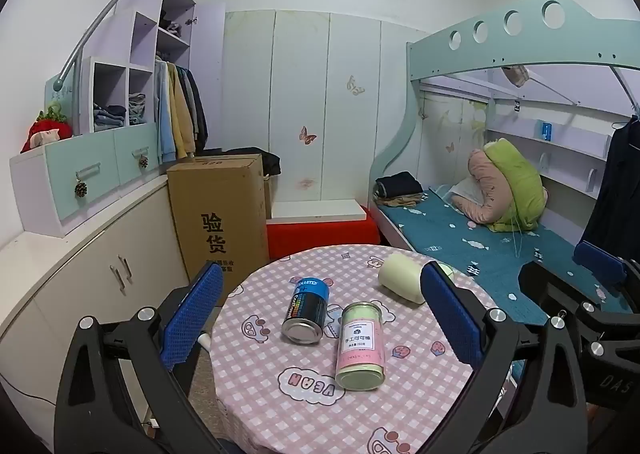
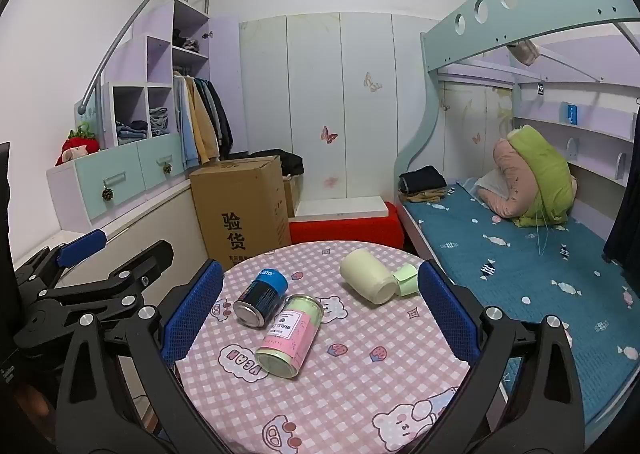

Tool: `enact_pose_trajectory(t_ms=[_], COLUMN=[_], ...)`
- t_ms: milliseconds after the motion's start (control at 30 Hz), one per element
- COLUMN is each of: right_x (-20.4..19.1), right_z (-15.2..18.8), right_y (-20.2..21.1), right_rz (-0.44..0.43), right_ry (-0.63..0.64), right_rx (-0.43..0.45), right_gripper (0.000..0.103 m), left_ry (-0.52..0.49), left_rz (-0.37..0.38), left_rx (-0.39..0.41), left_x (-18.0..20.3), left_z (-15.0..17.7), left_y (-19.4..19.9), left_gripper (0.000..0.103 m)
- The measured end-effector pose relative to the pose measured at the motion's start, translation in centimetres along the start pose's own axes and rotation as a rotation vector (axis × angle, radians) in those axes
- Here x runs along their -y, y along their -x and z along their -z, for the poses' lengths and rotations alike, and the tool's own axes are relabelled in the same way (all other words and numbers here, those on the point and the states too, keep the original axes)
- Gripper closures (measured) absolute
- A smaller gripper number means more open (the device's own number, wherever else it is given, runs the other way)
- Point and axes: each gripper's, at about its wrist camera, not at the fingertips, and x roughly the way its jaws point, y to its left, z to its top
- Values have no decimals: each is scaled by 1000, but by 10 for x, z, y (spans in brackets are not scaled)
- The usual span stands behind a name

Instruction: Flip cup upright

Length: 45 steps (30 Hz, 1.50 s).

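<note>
A pale cream cup (image 1: 401, 279) lies on its side at the far right of a round table with a pink checked cloth (image 1: 280, 406). In the right wrist view the cup (image 2: 368, 280) lies with its open mouth toward me. My left gripper (image 1: 324, 318) is open and empty, held above the near side of the table. My right gripper (image 2: 320, 314) is open and empty too, also short of the cup. The right gripper also shows at the right edge of the left wrist view (image 1: 596, 266), and the left gripper at the left of the right wrist view (image 2: 84, 246).
A dark can with a blue cap (image 1: 306, 310) and a pink-and-green tin (image 1: 360, 346) lie on their sides mid-table. A small green box (image 2: 406, 279) sits behind the cup. A cardboard box (image 1: 218, 210), a red stool (image 1: 320, 232), cabinets and a bunk bed (image 1: 480, 242) surround the table.
</note>
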Motion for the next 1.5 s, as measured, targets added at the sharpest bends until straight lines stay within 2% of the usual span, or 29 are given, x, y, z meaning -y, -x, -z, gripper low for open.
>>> enact_pose_trajectory(t_ms=[833,1433,1500], right_x=[0,-1,-2], right_z=[1,3,12], right_y=[-3,-7,-15], right_rz=[-1,-2,-2], right_ry=[-4,-8,-8], right_rx=[-8,-17,-19], right_gripper=[5,5,5], left_ry=[5,3,4], left_rz=[1,0,1], left_rx=[-10,-23,-25], left_x=[0,-2,-1], left_z=[0,12,13], left_y=[0,-14,-14], left_gripper=[8,8,8])
